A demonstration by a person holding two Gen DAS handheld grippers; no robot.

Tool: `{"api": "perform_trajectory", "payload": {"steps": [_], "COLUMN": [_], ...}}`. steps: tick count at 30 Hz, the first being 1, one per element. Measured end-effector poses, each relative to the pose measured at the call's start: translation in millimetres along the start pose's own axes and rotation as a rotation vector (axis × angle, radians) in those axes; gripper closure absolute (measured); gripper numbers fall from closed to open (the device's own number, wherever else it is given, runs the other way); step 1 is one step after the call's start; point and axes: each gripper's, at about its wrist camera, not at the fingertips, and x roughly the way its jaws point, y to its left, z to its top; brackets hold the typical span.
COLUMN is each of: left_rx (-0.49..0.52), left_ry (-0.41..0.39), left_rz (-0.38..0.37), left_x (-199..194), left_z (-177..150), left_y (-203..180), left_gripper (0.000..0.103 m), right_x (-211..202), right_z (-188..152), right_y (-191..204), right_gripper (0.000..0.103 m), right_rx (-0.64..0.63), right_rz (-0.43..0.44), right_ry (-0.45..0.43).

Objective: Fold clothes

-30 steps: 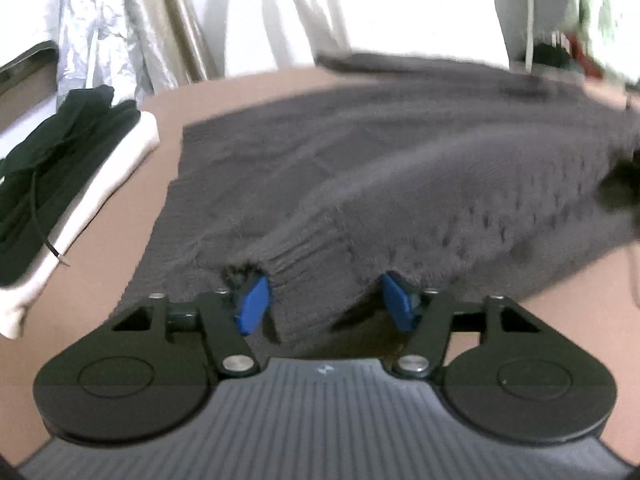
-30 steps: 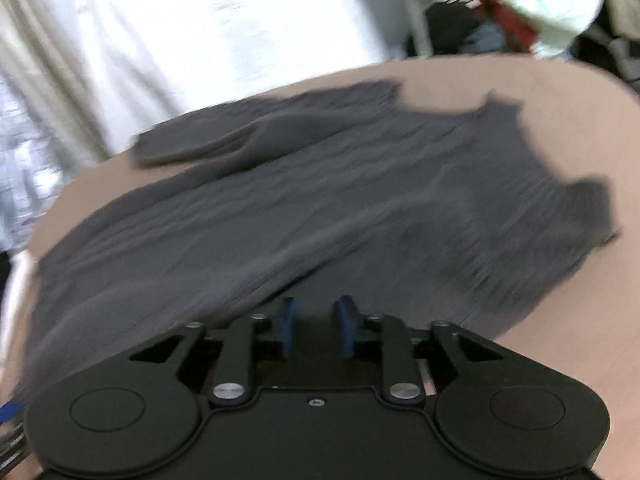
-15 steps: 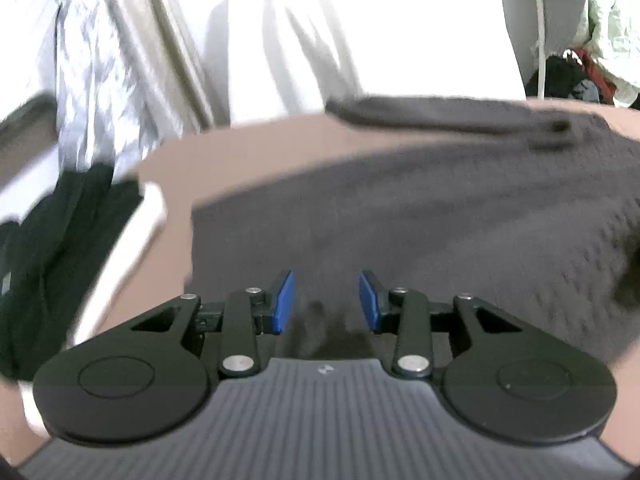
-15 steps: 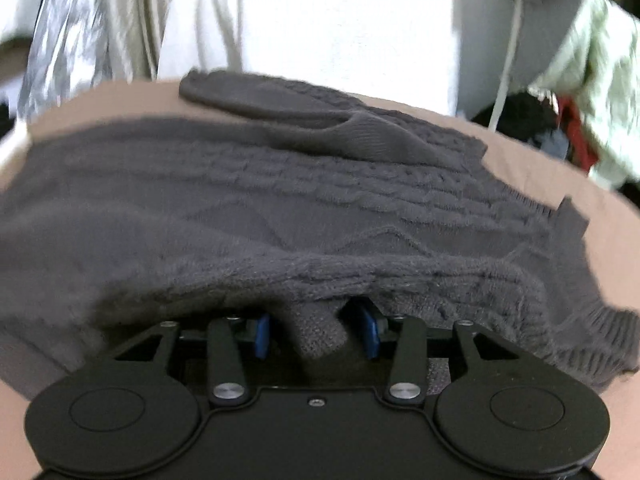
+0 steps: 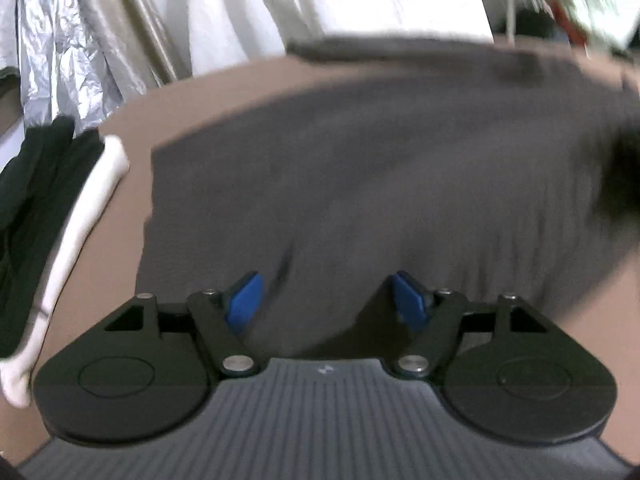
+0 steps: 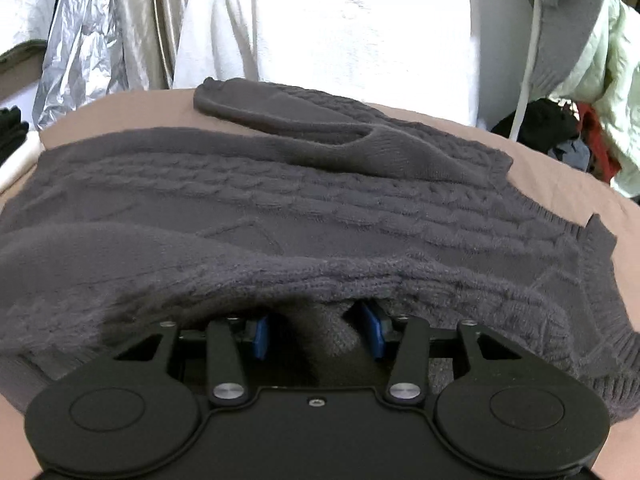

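A dark grey cable-knit sweater (image 6: 320,204) lies spread on a tan table (image 6: 580,184), one sleeve (image 6: 304,124) folded across its far side. In the left wrist view the sweater (image 5: 360,184) is blurred. My left gripper (image 5: 326,304) is open above its near edge, with nothing between the blue pads (image 5: 244,304). My right gripper (image 6: 318,334) is open, with a fold of the sweater's near edge draped over and between its fingers.
A stack of black clothes (image 5: 36,208) on a white folded item (image 5: 80,232) sits at the table's left edge. White and silver sheeting (image 6: 320,20) hangs behind the table. A heap of clothes (image 6: 580,128) lies at the far right.
My left gripper let go of the sweater's ribbed edge, closed partway, then opened wide. My right gripper opened from nearly shut and now has a sweater fold between its fingers.
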Motion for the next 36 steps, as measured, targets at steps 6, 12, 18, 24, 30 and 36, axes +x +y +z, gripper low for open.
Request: {"api": "perform_trajectory", "payload": {"steps": [6,12,18,24,30,36], "left_rx": [-0.202,-0.403,-0.425,-0.577,-0.789,-0.763], "left_ry": [-0.061,0.0,-0.018,0.002,0.041,0.001], "left_rz": [-0.049,-0.195,-0.306,-0.529,-0.683,-0.674], "left_x": [-15,-6,-5,5,26,26], "left_z": [-49,-45,-56,-57,-69,-67], "left_y": [21,50,51,63,87,85], "left_gripper": [0.017,0.017,0.019,0.019,0.021,0.031], "right_x": [-8,-35,-65,-54,-48,-46], "right_z": [3,-8,-23,-50,-69,-74], "right_y": [7,39,101,165,204,231], "right_gripper": [0.052,0.051,0.042,0.042,0.043,0.042], "right_rx": [0.058,0.021,-0.309,-0.625,-0.843,-0.934], "right_rz": [-0.033,-0.034,-0.028,-0.087,-0.158,-0.169], "right_ry": [-0.008,-0.013,-0.039,-0.063,-0.147,-0.21]}}
